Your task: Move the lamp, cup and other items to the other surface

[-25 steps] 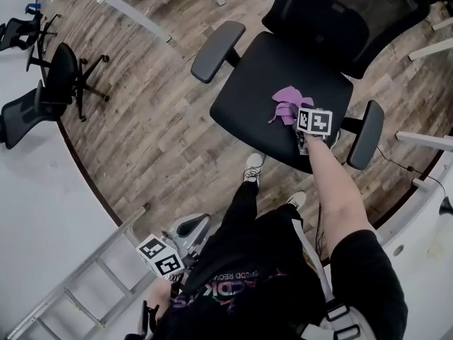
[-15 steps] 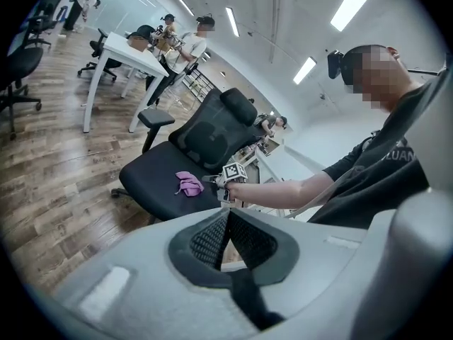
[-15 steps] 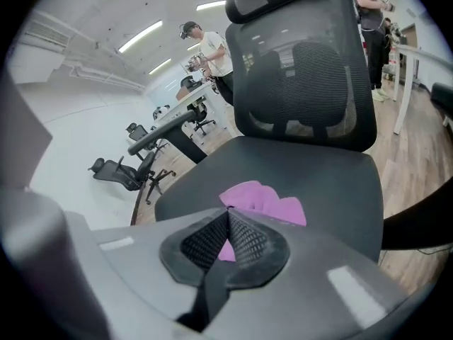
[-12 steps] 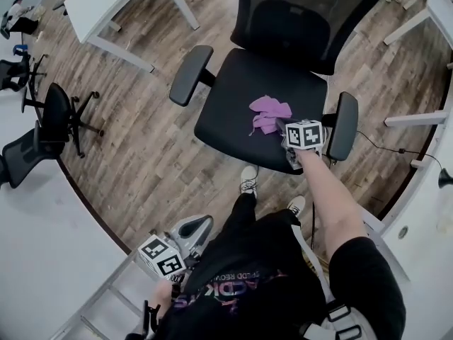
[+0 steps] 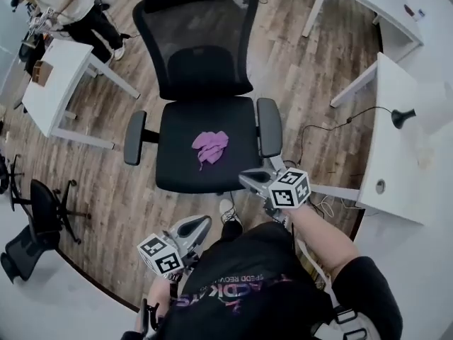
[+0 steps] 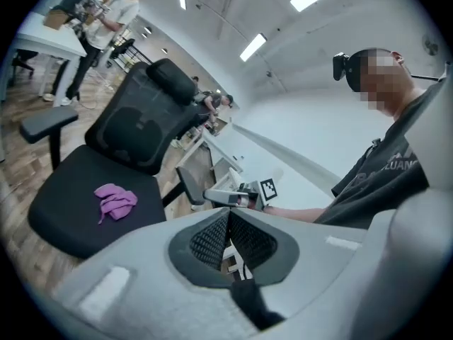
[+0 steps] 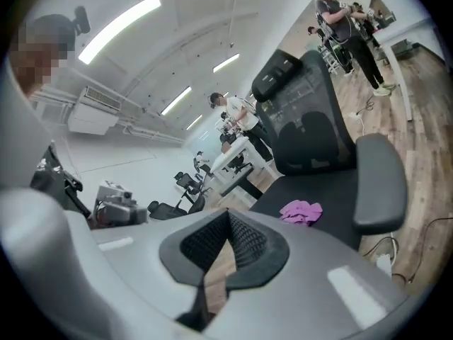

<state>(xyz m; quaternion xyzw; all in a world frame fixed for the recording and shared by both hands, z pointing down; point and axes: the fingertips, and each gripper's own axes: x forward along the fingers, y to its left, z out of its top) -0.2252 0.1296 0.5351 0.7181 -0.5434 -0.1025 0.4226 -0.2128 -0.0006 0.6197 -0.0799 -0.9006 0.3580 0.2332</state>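
Note:
A crumpled purple cloth lies loose on the seat of a black office chair; it also shows in the left gripper view and the right gripper view. My right gripper hangs off the seat's front right corner, beside the armrest, shut and empty. Lower down, my left gripper stays close to my body, shut with nothing in it. A lamp with a black base and pale shade stands on the white desk at the right.
The chair's armrests flank the seat. A cable runs from the desk to the wooden floor. Another white table stands at upper left with a person beside it. Spare black chairs sit at the left.
My right gripper has let go of the purple cloth, shut and drawn back from the seat toward me. The cloth stays on the seat. The head view has swung round to take in the desk.

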